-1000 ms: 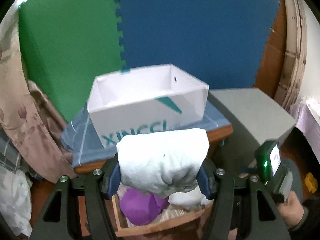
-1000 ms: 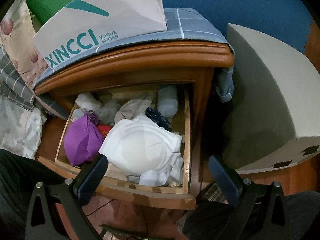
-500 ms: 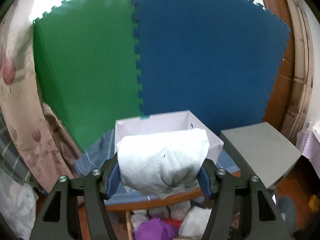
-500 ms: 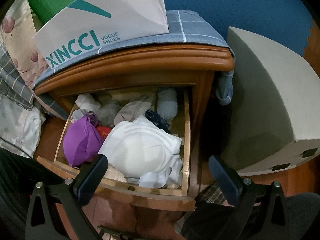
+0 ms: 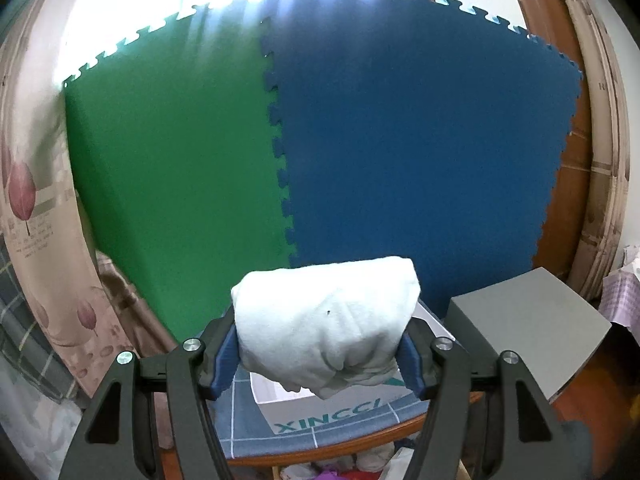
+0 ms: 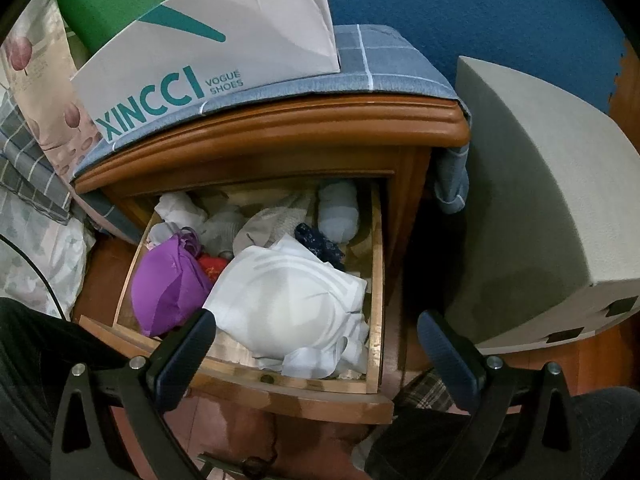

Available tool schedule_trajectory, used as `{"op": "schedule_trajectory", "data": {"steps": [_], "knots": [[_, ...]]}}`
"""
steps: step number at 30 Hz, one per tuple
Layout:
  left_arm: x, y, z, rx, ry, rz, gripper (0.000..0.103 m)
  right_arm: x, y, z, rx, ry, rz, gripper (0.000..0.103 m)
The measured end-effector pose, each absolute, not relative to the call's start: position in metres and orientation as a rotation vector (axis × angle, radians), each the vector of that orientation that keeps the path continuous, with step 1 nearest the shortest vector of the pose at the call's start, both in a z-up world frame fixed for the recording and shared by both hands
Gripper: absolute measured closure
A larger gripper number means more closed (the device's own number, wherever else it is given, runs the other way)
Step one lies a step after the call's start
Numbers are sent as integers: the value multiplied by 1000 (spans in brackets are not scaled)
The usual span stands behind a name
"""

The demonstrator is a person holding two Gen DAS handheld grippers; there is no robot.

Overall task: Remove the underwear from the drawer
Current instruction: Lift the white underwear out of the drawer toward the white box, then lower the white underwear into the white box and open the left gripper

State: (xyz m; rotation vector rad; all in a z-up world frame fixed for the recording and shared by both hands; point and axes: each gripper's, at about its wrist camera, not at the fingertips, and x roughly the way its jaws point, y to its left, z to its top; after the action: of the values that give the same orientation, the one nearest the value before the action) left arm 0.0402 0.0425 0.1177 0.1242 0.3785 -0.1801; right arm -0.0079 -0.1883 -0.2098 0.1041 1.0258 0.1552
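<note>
Left gripper (image 5: 320, 354): clamped on a white bundle (image 5: 326, 320), blue fingers (image 5: 223, 354) pressed into both sides; held up in front of the green mat (image 5: 172, 160) and blue mat (image 5: 420, 152).
White bundle: folded cloth, out of the drawer, seen above the shoe box (image 5: 332, 416).
Right gripper (image 6: 316, 354): fingers spread wide, nothing held; hung over the drawer's front edge.
Drawer (image 6: 376, 280): pulled open, full of clothes.
Drawer contents: white padded piece (image 6: 292, 300) at front right, purple piece (image 6: 168, 284) at front left, rolled pale sock (image 6: 338, 212) at back right corner.
Nightstand (image 6: 280, 132): blue checked cloth (image 6: 384, 68) laid on top, shoe box set on it.
Grey box (image 6: 532, 200): beside nightstand, right side.
</note>
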Motion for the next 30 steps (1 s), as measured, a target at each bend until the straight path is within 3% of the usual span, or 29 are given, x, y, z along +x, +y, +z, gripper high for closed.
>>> {"op": "schedule_trajectory", "data": {"steps": [13, 30], "knots": [[76, 46, 126, 78, 447, -179, 41, -9, -188, -207, 105, 1020, 156, 0], [127, 42, 100, 65, 576, -147, 40, -7, -188, -208, 98, 1022, 154, 0]]}}
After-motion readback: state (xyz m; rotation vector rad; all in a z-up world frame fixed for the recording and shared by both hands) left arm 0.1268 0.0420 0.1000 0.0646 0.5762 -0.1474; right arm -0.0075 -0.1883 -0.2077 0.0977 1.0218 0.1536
